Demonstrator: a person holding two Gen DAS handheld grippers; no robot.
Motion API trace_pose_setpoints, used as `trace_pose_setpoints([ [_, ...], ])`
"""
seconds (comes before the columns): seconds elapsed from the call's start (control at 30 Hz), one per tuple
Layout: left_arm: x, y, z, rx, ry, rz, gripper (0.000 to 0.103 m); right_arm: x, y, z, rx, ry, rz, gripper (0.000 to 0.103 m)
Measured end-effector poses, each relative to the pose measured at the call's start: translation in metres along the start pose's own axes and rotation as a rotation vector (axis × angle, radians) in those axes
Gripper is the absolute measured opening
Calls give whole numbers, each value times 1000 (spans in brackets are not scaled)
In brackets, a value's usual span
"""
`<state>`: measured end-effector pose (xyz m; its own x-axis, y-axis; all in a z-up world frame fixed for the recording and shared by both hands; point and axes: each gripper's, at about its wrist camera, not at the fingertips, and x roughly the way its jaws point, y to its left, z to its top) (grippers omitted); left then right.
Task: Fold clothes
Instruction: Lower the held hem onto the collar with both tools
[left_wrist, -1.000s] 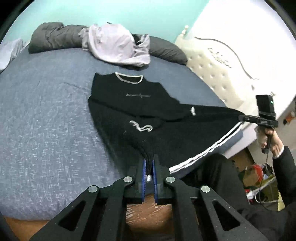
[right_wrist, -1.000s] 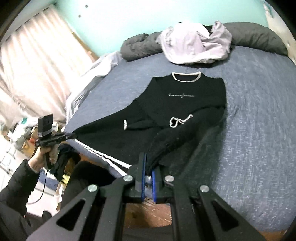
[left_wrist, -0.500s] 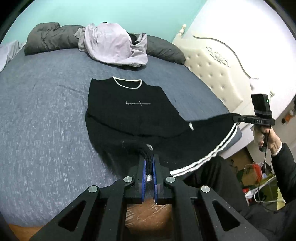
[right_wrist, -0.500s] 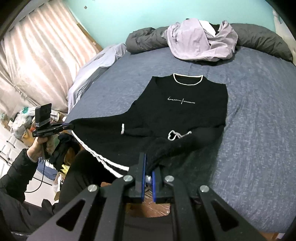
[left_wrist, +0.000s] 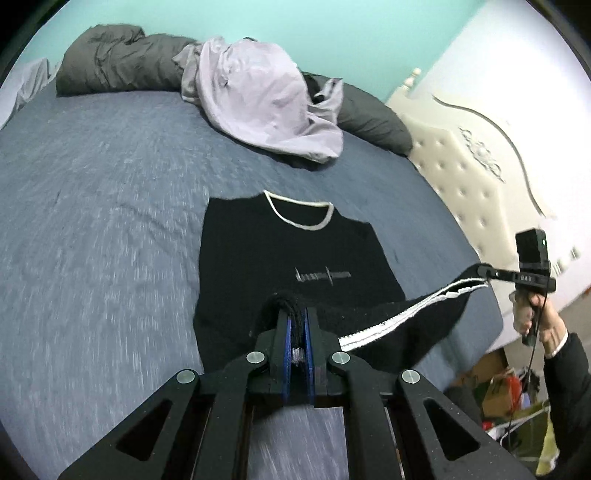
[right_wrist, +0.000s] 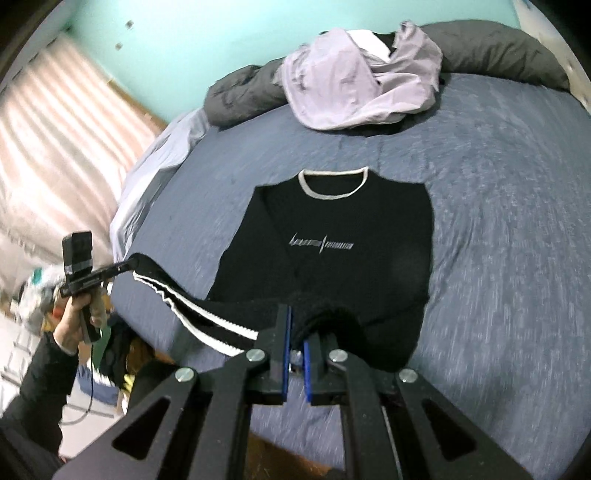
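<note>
A black sweater (left_wrist: 288, 251) (right_wrist: 332, 221) with a white collar lies face up on the blue-grey bed (left_wrist: 92, 221) (right_wrist: 517, 240). Its white-striped bottom hem (left_wrist: 406, 314) (right_wrist: 207, 317) is lifted off the bed and stretched between both grippers, hanging over the sweater's lower half. My left gripper (left_wrist: 297, 317) is shut on one hem corner; in the right wrist view the left gripper (right_wrist: 129, 264) shows at the left, held by a hand. My right gripper (right_wrist: 297, 325) is shut on the other corner; the right gripper (left_wrist: 484, 271) appears at the right in the left wrist view.
A crumpled lilac garment (left_wrist: 266, 103) (right_wrist: 354, 81) and a dark grey duvet (left_wrist: 110, 62) (right_wrist: 498, 51) lie at the far end of the bed. A white tufted headboard (left_wrist: 461, 177) stands on the right, curtains (right_wrist: 48, 155) on the left. Floor clutter (left_wrist: 509, 398) sits beside the bed.
Both grippers have travelled forward over the bed toward the collar, carrying the striped hem with them. The folded-in sleeves and their white cuffs are now covered by the raised lower half.
</note>
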<state>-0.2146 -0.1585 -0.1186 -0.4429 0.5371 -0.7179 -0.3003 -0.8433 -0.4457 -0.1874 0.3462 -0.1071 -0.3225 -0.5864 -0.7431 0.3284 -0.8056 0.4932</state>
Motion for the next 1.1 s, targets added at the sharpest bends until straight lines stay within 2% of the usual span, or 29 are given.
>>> trace_pose_setpoints([
  [0.2,64,34,55,-46,38,14,6,46,-44,58,79,11,-8,5],
  [0.4,123,69,93,-81,77,31,6,93,-85,105,128,22,-25,5],
  [0.67,178,102,134,-123,75,51,7,147,-137,148,215,18,-56,5],
  [0.83,211,115,136,-173,92,89,13,181,-159,163,244,-5,-112,6],
  [0.87,214,117,135,-185,85,97,19,190,-165,163,264,-9,-122,12],
  [0.9,215,119,133,-198,77,103,32,194,-169,163,282,-15,-146,17],
  [0.93,214,120,132,-209,58,106,40,198,-172,162,299,-21,-172,33],
  [0.97,209,122,131,-218,32,112,54,195,-174,161,312,-51,-174,48],
  [1.0,202,124,130,-221,2,128,57,192,-176,160,323,-85,-171,51],
  [1.1,190,117,129,-173,-28,148,57,177,-174,158,314,-160,-168,52],
])
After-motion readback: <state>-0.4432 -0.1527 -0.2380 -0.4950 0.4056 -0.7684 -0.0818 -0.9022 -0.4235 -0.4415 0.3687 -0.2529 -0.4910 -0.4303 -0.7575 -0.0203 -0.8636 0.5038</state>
